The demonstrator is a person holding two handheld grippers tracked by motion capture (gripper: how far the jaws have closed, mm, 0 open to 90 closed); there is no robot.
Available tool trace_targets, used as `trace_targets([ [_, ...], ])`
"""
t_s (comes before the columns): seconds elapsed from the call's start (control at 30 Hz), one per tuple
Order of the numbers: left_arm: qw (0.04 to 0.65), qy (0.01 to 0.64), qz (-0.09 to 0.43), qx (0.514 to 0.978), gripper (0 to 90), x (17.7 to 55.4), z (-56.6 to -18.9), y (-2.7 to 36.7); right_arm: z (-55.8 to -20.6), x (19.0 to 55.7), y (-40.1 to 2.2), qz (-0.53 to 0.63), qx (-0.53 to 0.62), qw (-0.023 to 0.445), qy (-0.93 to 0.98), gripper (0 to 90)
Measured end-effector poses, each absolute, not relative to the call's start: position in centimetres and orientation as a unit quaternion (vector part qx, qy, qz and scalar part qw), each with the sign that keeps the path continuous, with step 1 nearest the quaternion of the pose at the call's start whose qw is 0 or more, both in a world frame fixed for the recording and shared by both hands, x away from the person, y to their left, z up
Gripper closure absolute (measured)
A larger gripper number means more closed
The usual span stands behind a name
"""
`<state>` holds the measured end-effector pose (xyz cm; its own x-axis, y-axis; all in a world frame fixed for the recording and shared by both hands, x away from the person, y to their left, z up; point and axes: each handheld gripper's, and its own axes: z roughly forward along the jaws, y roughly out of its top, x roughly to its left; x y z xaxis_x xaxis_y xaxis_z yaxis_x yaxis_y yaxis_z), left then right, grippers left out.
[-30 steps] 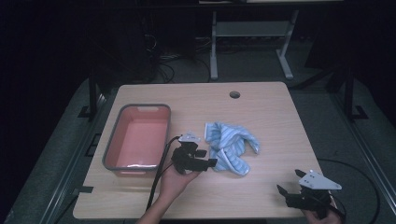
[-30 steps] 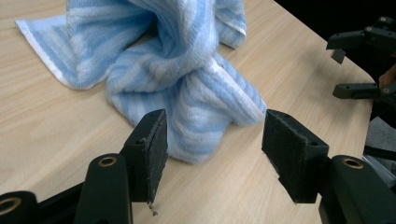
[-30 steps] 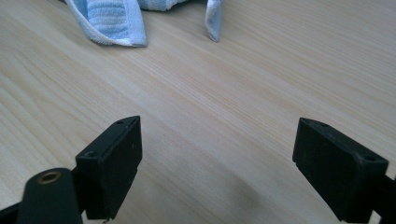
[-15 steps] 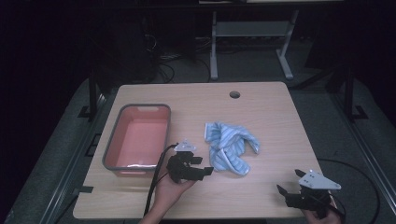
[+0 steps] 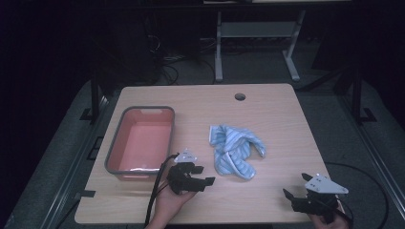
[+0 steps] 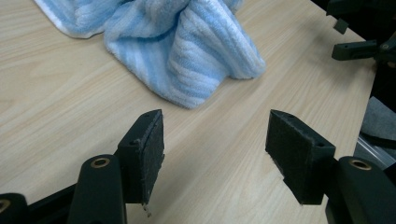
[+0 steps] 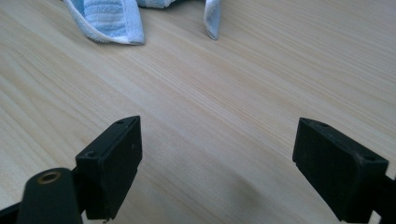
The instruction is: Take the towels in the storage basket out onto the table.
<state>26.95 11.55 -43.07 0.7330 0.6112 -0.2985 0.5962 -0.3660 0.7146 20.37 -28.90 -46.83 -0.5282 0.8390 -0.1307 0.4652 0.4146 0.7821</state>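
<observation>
A crumpled blue-and-white striped towel [image 5: 236, 150] lies on the wooden table [image 5: 272, 109], right of centre. My left gripper [image 5: 208, 174] is held low near the front edge, just left of the towel and pointing at it. In the left gripper view the towel [image 6: 187, 56] lies beyond the open left gripper [image 6: 215, 121]; its jaws have just been opening, with only bare wood between them. My right gripper [image 5: 293, 191] rests at the front right corner, open and empty. In the right gripper view the towel's hem [image 7: 107, 18] is far ahead of the right gripper [image 7: 219, 123].
A pink tub with a grey rim [image 5: 143, 109] stands at the left, close behind the left hand. A cable hole [image 5: 239, 97] is at the table's back. The right gripper [image 6: 359, 46] is at the top right of the left gripper view. Dark floor surrounds the table.
My left gripper has drawn back from the towel's near edge toward the front of the table and a little left. The towel and the right gripper have stayed put.
</observation>
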Motion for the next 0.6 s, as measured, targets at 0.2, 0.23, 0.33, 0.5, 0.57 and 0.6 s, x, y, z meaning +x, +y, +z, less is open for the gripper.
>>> trace_targets([
  [0.2, 0.427, 0.366, 0.012, 0.827, 36.0, 26.4, -43.2, 12.0, -46.8, 20.4, -28.9, 0.355, 0.408, 0.264, 0.799, 15.2],
  [0.23, 0.426, 0.367, 0.014, 0.827, 35.9, 26.3, -43.3, 12.2, -46.8, 20.4, -28.9, 0.355, 0.408, 0.264, 0.799, 15.2],
  [0.33, 0.423, 0.367, 0.014, 0.828, 35.9, 25.9, -43.6, 12.4, -46.8, 20.4, -28.9, 0.355, 0.408, 0.264, 0.799, 15.2],
  [0.5, 0.421, 0.368, 0.016, 0.829, 35.8, 25.5, -43.9, 12.8, -46.8, 20.3, -28.9, 0.355, 0.408, 0.264, 0.799, 15.2],
  [0.57, 0.421, 0.37, 0.015, 0.828, 35.8, 25.3, -43.9, 12.9, -46.8, 20.3, -28.8, 0.355, 0.408, 0.264, 0.799, 15.2],
  [0.6, 0.421, 0.37, 0.015, 0.828, 35.6, 25.3, -43.9, 12.9, -46.8, 20.3, -28.8, 0.355, 0.408, 0.264, 0.799, 15.2],
])
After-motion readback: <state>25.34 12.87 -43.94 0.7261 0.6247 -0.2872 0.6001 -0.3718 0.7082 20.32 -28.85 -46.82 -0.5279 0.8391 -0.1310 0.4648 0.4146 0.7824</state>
